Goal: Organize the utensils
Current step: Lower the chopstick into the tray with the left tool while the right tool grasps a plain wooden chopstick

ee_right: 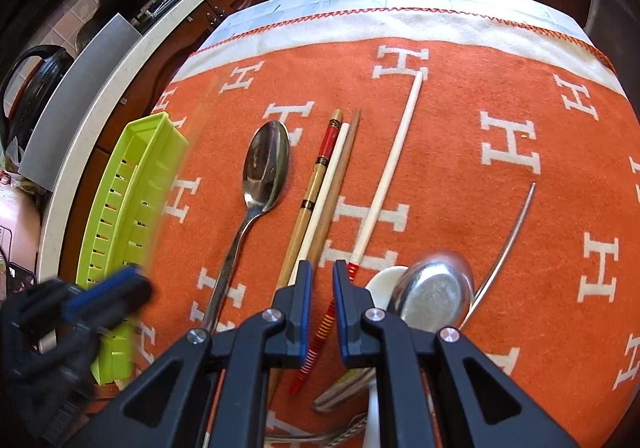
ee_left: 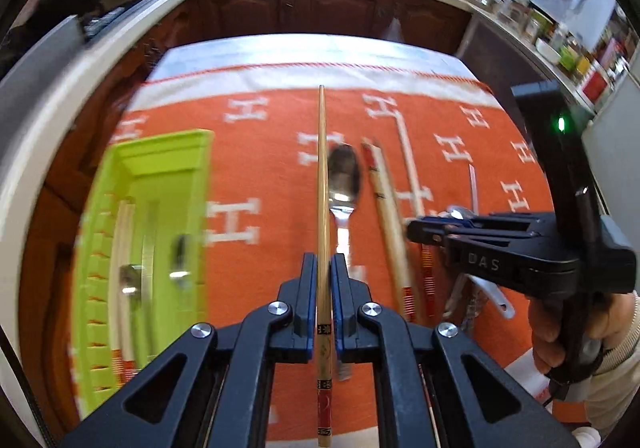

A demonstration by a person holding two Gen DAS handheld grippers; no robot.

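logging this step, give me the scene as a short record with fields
surface: orange cloth with white H marks
left gripper: shut on a wooden chopstick, lifted off the cloth
right gripper: jaws narrowly apart, holding nothing, above a red-striped chopstick
tray: green, left of the cloth, utensils already inside
loose on cloth: spoon, more chopsticks, spoons near the right gripper

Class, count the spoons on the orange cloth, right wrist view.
3: a large steel spoon left of the chopsticks, a second steel spoon beside the right fingers, a white spoon partly under it. Others may be hidden beneath those fingers.
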